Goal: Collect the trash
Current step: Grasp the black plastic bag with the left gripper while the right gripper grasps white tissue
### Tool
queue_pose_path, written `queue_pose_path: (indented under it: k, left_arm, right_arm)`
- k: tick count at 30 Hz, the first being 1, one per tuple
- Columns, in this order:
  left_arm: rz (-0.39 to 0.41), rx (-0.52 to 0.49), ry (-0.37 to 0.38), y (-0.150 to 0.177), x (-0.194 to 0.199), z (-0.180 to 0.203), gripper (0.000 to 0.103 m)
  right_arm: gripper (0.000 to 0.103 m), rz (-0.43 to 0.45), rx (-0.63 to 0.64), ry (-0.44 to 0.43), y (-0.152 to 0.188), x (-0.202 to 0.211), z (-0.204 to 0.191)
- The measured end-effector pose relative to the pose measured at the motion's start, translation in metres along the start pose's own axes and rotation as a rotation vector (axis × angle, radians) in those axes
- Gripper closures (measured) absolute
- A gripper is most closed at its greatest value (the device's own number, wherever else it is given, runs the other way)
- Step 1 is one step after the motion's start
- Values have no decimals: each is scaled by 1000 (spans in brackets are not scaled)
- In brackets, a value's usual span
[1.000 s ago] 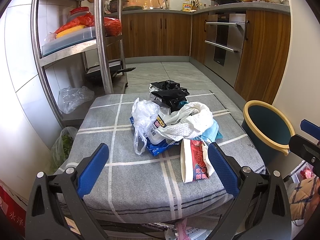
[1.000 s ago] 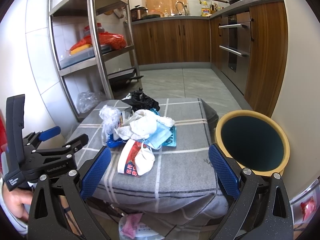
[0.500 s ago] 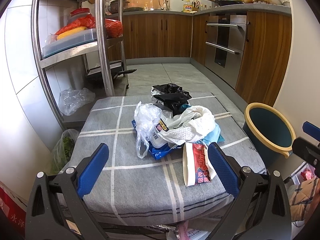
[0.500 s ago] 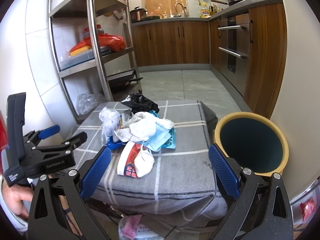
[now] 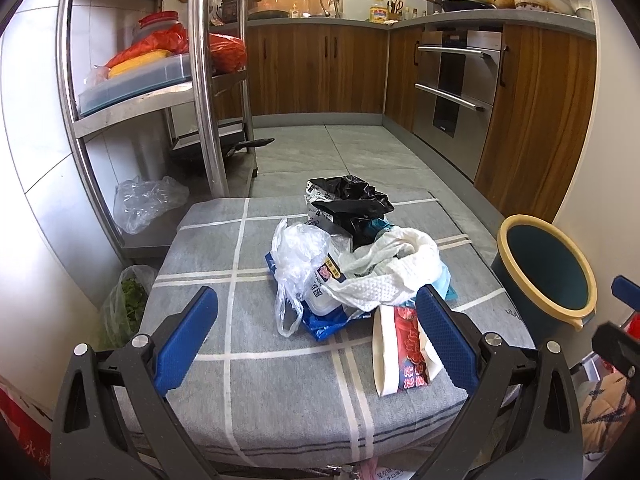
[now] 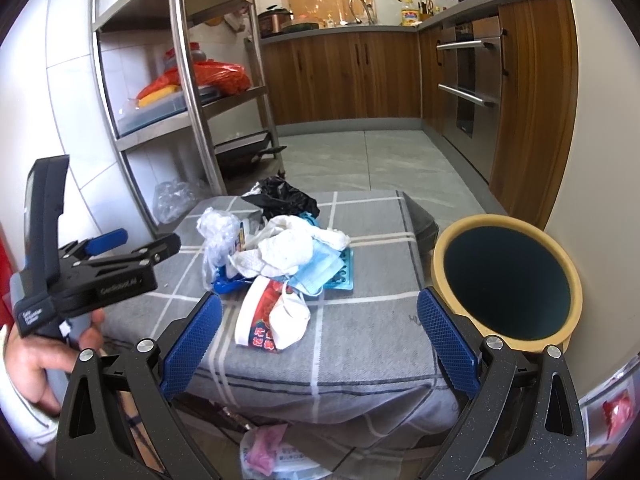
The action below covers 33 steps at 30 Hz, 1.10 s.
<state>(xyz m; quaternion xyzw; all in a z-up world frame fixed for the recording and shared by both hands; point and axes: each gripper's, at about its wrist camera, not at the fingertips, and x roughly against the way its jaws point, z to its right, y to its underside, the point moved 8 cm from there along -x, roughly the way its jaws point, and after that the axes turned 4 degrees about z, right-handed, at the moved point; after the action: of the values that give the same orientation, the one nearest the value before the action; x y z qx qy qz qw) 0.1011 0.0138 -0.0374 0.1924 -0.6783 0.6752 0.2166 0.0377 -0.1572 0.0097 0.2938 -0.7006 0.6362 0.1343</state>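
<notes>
A heap of trash lies on a grey checked cushion (image 5: 240, 344): a clear plastic bag (image 5: 296, 256), white paper towel (image 5: 392, 272), a black bag (image 5: 352, 200), a blue wrapper (image 5: 324, 324) and a red-and-white packet (image 5: 400, 352). My left gripper (image 5: 316, 336) is open, held back from the heap's near side. My right gripper (image 6: 318, 334) is also open, hovering in front of the red-and-white packet (image 6: 268, 312), white paper towel (image 6: 288, 248) and a blue face mask (image 6: 316, 272). A dark bin with a yellow rim (image 6: 508, 284) stands right of the cushion, also in the left wrist view as the bin (image 5: 548, 276).
A steel shelf rack (image 5: 200, 80) with red bags stands at the left. Wooden cabinets and an oven (image 5: 460, 92) line the back and right. A clear bag (image 5: 144, 204) and a bag of greens (image 5: 124, 304) sit on the floor left. A hand (image 6: 40, 356) holds the left gripper.
Both grippers have drifted slightly; the heap sits a little further off in both views. Nothing was grasped and the trash has not moved.
</notes>
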Motion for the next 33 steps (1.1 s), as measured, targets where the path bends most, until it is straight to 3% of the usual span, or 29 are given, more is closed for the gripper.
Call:
queue_pose_path:
  k: [10, 19, 29, 31, 33]
  left_arm:
    - [-51, -44, 37, -38, -51, 2, 8]
    - [-83, -205, 85, -68, -108, 42, 10]
    - [-211, -384, 74, -50, -167, 68, 22]
    - [-229, -399, 75, -46, -174, 69, 28]
    - [-237, -398, 86, -45, -177, 70, 40]
  right_arm:
    - [6, -32, -40, -2, -3, -11, 7]
    - [6, -67, -112, -7, -5, -28, 18]
    - [6, -95, -166, -10, -3, -41, 26]
    - [6, -103, -171, -13, -3, -45, 26]
    - [6, -111, -176, -17, -3, -50, 25]
